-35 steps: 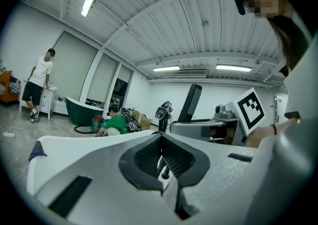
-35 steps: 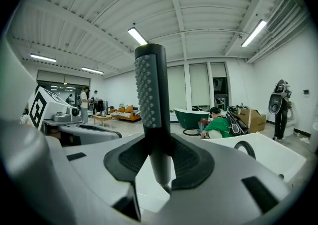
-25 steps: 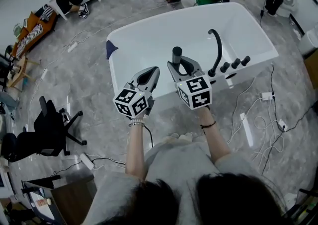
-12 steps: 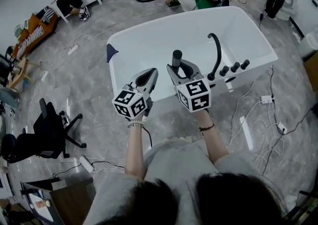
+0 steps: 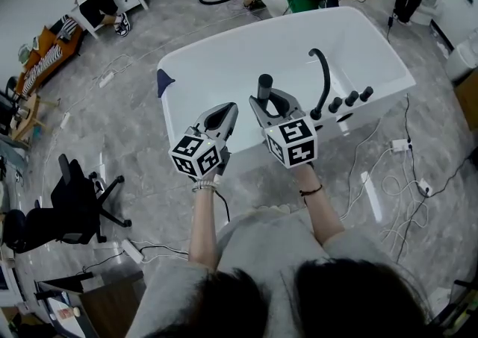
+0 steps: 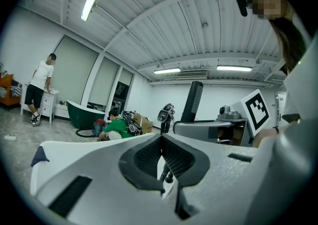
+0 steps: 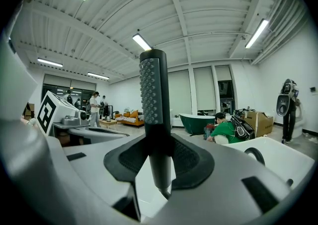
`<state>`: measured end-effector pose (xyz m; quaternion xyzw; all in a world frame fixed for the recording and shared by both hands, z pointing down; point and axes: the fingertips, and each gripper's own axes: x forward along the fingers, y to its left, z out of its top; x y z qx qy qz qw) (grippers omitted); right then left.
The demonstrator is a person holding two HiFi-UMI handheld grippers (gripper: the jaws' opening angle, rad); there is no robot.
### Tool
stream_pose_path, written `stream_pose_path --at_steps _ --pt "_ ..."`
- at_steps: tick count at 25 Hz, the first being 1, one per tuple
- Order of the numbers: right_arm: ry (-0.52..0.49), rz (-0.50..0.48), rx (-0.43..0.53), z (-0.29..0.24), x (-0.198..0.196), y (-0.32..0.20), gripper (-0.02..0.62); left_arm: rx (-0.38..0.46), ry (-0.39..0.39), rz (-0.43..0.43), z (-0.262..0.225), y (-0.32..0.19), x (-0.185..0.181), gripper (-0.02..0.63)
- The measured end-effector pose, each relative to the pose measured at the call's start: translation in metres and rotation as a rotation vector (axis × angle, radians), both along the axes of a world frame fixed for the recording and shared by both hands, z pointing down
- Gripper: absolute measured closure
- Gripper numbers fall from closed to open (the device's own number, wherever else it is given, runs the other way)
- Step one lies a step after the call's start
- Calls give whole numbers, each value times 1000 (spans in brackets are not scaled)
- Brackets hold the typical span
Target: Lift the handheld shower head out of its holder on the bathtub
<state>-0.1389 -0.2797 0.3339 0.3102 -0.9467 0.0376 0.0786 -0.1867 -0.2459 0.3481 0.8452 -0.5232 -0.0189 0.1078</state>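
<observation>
Shower head (image 7: 151, 85), slim dark stick, dotted nozzle face, upright, clamped in right hand-held gripper (image 7: 158, 144); left hand-held gripper (image 6: 161, 142) closed.

Shower head (image 7: 151, 95) is a slim dark wand with a dotted face, standing upright, pinched in the right gripper (image 7: 159, 152). It's over the white bathtub's (image 5: 224, 68) near rim.

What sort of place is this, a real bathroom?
Likely a workshop or test hall, not a bathroom: the white bathtub stands free on a floor strewn with cables, beside an office chair.
</observation>
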Motion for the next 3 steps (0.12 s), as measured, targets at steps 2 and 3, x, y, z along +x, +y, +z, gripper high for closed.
stream_pose_path --at_steps 2,3 --pt "2 -1 -1 1 0 -1 462 0 2 1 0 -1 0 601" --pt "3 -1 -1 1 0 -1 462 -1 3 2 0 -2 0 601"
